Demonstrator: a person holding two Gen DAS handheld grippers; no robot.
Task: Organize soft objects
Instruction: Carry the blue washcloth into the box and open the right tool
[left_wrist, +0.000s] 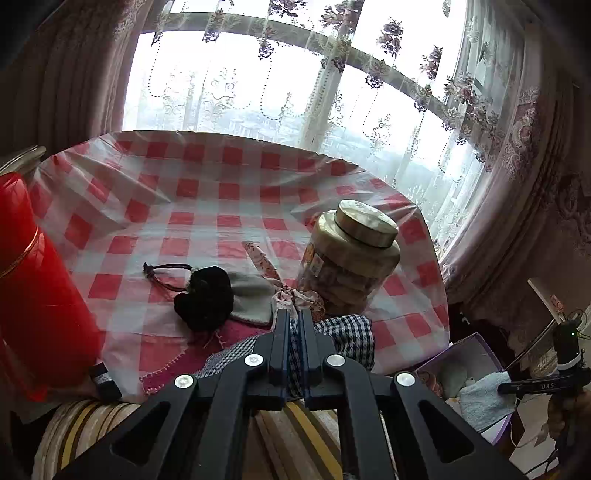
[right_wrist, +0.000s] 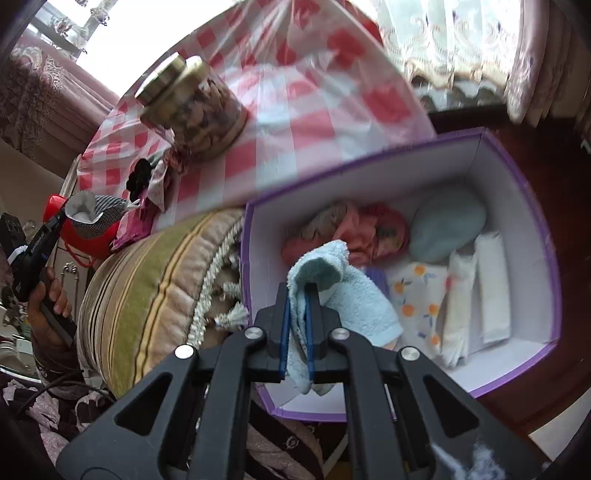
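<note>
My left gripper (left_wrist: 294, 317) is shut on a black-and-white houndstooth cloth (left_wrist: 347, 332) at the near edge of the checked table (left_wrist: 207, 206). It also shows in the right wrist view (right_wrist: 98, 216). A black pouch (left_wrist: 205, 297), a grey cloth (left_wrist: 251, 297), a floral cloth (left_wrist: 264, 264) and a pink cloth (left_wrist: 236, 332) lie just beyond it. My right gripper (right_wrist: 299, 291) is shut on a light blue towel (right_wrist: 340, 288), held over the purple box (right_wrist: 517, 177). The box holds a pink cloth (right_wrist: 354, 229), a blue-grey pad (right_wrist: 447, 225), an orange-print cloth (right_wrist: 417, 295) and white folded cloths (right_wrist: 491, 280).
A cookie jar with a gold lid (left_wrist: 351, 254) stands on the table right of the cloths. A red cylinder (left_wrist: 33, 280) stands at the left. A striped cushion (right_wrist: 147, 280) lies between the table and the box. A curtained window is behind the table.
</note>
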